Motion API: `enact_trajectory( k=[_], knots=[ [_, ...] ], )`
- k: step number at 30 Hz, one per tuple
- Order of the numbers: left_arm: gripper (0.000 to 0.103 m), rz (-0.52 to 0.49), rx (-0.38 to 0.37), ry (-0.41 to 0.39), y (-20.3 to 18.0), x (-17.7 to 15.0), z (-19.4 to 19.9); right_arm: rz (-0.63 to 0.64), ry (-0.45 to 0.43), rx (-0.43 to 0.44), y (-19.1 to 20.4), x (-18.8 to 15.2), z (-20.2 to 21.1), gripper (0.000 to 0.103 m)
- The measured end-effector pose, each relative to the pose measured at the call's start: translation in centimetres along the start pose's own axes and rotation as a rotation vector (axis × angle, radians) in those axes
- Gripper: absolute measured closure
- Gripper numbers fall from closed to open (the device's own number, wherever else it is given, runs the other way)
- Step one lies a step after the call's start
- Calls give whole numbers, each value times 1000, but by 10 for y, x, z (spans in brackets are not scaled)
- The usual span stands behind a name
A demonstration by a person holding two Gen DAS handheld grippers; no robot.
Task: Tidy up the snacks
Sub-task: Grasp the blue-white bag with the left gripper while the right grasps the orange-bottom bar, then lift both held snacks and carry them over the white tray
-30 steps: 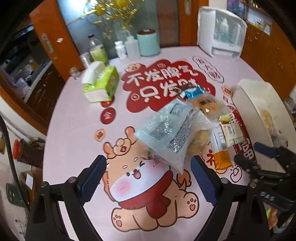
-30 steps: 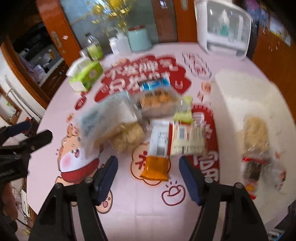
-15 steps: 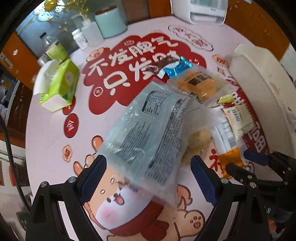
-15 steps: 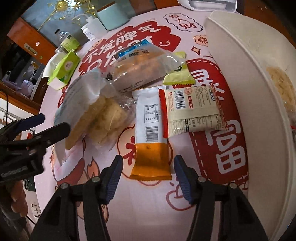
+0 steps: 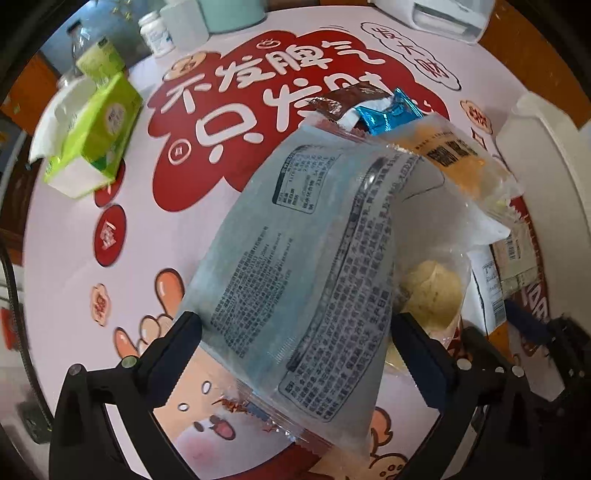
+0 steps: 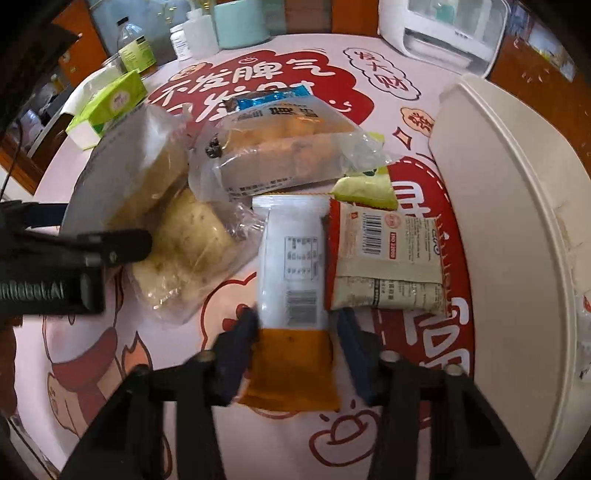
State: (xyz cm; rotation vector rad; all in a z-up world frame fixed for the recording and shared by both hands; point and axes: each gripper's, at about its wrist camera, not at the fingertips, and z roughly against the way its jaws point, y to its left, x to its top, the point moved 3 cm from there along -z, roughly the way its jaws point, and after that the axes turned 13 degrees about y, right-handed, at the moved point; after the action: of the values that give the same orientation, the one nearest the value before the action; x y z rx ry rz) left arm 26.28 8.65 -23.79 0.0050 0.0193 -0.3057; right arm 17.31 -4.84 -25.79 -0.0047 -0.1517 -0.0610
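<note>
My left gripper (image 5: 295, 339) is open, its fingers on either side of a large grey-blue snack bag (image 5: 306, 266) lying on the table. My right gripper (image 6: 295, 328) is open and narrowed around the orange end of a white-and-orange snack packet (image 6: 291, 266); the fingers stand close to its sides. A beige noodle packet (image 6: 384, 258), a clear bag of orange buns (image 6: 280, 147), a pale bread bag (image 6: 188, 243), a small green packet (image 6: 365, 188) and a blue wrapper (image 5: 388, 114) lie around it. The left gripper shows in the right wrist view (image 6: 74, 247).
A white tray (image 6: 517, 206) stands at the right edge of the round printed table. A green tissue box (image 5: 96, 136) sits far left. Bottles (image 6: 135, 46), a teal canister (image 6: 240, 22) and a white appliance (image 6: 443, 29) line the back.
Both grippers moved forward and down. The left one now straddles the grey-blue bag. The right one narrowed around the white-and-orange packet.
</note>
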Motion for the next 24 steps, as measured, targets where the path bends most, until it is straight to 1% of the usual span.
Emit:
enact_trajectory(
  k=[1, 2, 3, 4, 6, 7, 9, 12, 19, 22, 24],
  knots=[
    [6, 10, -17, -1, 2, 0, 0, -2, 3, 9, -2, -1, 0, 64],
    [14, 26, -42, -5, 7, 0, 0, -1, 3, 14, -3, -2, 1, 65],
    [25, 43, -73, -5, 11, -1, 1, 0, 2, 18, -5, -3, 1, 66],
    [27, 60, -90, -3, 15, -2, 1, -1, 2, 22, -6, -4, 2, 66],
    [38, 101, -123, -9, 24, -5, 3, 1, 3, 28, -8, -7, 3, 68],
    [39, 112, -124, -14, 26, -7, 5, -1, 6, 37, -9, -9, 5, 69],
    [46, 133, -101, -26, 28, -14, 10, -2, 9, 53, -9, -12, 6, 69],
    [50, 172, -107, -53, 34, -30, 22, 9, 1, 75, -7, -18, 14, 70],
    [51, 244, -151, -144, 39, -74, 74, 44, -34, 119, -7, -31, 44, 70],
    [51, 234, -136, -175, 29, -92, 97, 55, -58, 141, -9, -36, 60, 71],
    [51, 209, -127, -204, 15, -103, 116, 65, -81, 155, -12, -38, 74, 71]
  ],
)
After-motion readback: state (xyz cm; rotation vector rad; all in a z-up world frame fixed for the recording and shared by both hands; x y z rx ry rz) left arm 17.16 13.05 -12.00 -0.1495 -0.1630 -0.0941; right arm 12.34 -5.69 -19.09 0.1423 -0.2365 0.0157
